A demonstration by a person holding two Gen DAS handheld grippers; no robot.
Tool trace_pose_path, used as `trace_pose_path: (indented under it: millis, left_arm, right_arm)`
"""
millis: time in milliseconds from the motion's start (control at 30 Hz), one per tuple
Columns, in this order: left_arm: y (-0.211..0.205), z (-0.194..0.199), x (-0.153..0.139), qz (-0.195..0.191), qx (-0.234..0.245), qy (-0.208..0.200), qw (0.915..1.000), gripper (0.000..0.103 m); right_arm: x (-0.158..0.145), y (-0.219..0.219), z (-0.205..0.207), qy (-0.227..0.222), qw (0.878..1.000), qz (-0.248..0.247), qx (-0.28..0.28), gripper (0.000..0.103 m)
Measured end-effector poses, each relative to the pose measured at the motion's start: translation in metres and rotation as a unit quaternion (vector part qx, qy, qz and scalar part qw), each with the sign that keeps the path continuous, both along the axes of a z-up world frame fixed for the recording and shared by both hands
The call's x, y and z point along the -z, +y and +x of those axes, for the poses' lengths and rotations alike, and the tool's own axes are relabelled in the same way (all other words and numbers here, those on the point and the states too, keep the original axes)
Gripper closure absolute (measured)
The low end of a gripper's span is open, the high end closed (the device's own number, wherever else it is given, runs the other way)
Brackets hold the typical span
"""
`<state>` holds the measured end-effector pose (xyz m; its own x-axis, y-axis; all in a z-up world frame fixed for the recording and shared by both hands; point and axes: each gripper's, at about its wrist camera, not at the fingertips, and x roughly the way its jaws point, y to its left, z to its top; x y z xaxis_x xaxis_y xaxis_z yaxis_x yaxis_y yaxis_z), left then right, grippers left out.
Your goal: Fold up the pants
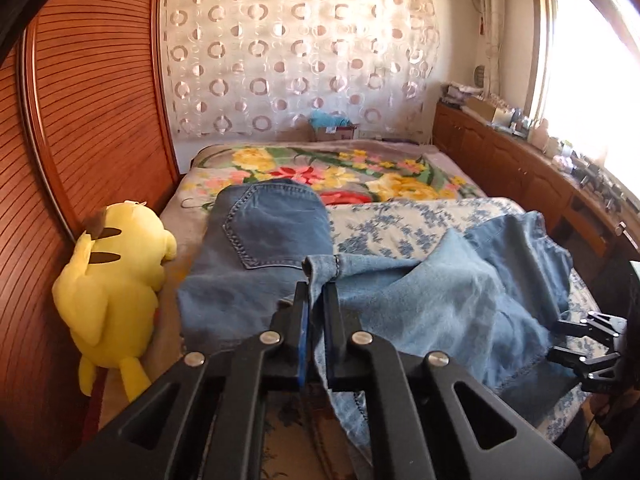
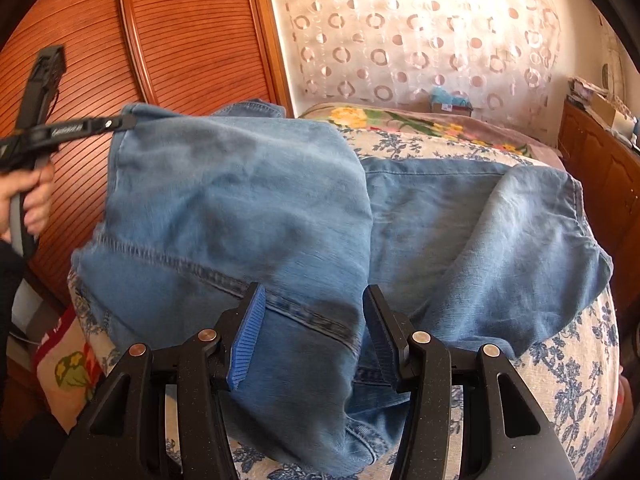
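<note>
Blue jeans (image 1: pixel 260 232) lie across the bed, back pocket up at the left. My left gripper (image 1: pixel 316 288) is shut on a hem of the denim and holds it lifted. In the right wrist view the same gripper (image 2: pixel 128 122) pinches a raised corner of the jeans (image 2: pixel 240 200) at the upper left, with a hand (image 2: pixel 32 196) on its handle. My right gripper (image 2: pixel 314 300) stands open over the near fold of denim, which lies between its jaws; the ribbed blue pad (image 2: pixel 248 340) shows bare. The right gripper (image 1: pixel 560 340) also shows at the right edge of the left wrist view.
A yellow plush toy (image 1: pixel 112 280) lies at the bed's left edge against a wooden slatted door (image 1: pixel 100 100). A floral blanket (image 1: pixel 320 168) and a blue-flowered bedspread (image 1: pixel 400 224) cover the bed. A cluttered wooden cabinet (image 1: pixel 520 172) runs along the right, and a cardboard box (image 1: pixel 336 130) stands beyond the bed.
</note>
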<state>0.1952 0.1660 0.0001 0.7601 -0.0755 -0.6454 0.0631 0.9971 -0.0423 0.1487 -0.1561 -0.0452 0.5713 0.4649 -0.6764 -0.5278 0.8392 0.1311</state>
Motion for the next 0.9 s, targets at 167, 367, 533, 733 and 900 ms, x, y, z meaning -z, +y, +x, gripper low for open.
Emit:
trace_pose_path:
  millis: [167, 367, 533, 733, 900]
  left_arm:
    - [-0.002, 0.004, 0.017, 0.007, -0.003, 0.024, 0.9997, 0.085]
    - [-0.006, -0.017, 0.023, -0.006, 0.002, 0.02, 0.9998, 0.059]
    - [-0.013, -0.042, 0.031, -0.027, 0.006, 0.021, 0.9994, 0.059]
    - [-0.031, -0.063, 0.049, -0.032, 0.023, 0.034, 0.9987, 0.059]
    - [-0.034, -0.065, 0.061, -0.031, 0.023, 0.049, 0.998, 0.059]
  right_arm:
    - [0.002, 0.0, 0.0, 0.001, 1.0, -0.003, 0.0, 0.051]
    - [0.0, -0.005, -0.003, -0.001, 1.0, 0.006, -0.002, 0.051]
    - [0.001, -0.006, -0.003, 0.011, 1.0, 0.006, -0.012, 0.062]
    - [-0.001, -0.016, -0.008, 0.012, 1.0, -0.004, -0.016, 0.103]
    - [-0.004, -0.033, -0.018, 0.013, 1.0, -0.012, -0.01, 0.103]
